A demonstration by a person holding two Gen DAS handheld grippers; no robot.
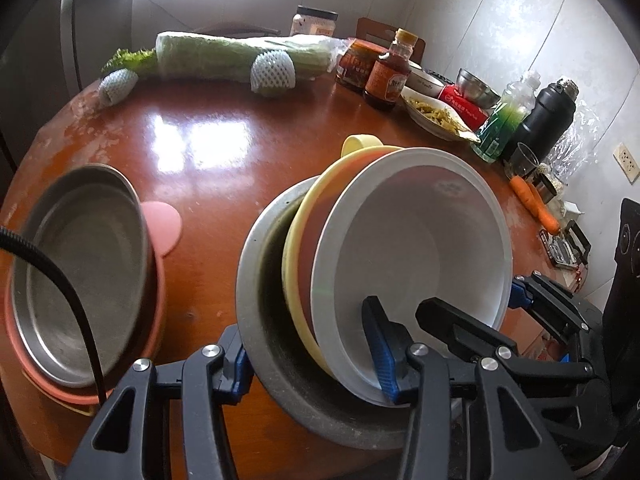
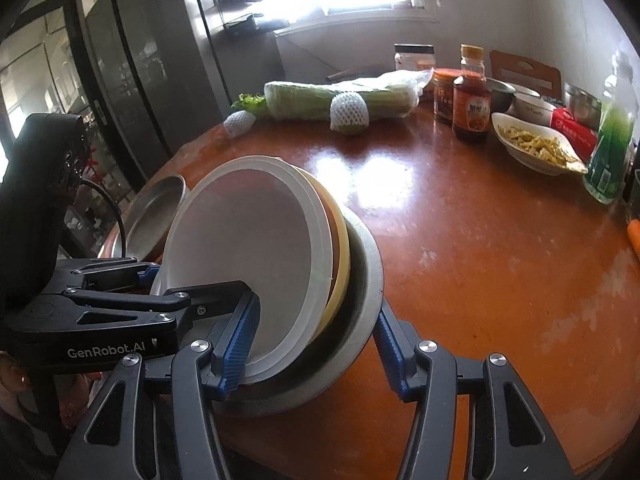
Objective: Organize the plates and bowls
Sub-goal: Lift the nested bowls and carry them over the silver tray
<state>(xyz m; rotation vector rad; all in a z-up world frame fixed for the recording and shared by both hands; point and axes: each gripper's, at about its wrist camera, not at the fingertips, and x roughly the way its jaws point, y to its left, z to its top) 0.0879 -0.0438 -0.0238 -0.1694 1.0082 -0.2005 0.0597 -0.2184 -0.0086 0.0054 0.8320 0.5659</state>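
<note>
- Both grippers, left gripper [image 1: 316, 354] and right gripper [image 2: 316, 354], clamp the bowl stack [image 1: 360, 280] through its rims.
- Stiff, slippery, breakable; hold the grey outer bowl [image 2: 360, 312].

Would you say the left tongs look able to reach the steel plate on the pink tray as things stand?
Probably not yet: the left tongs are clamped on the stacked bowls. Otherwise the steel plate lies uncovered beside them.
</note>
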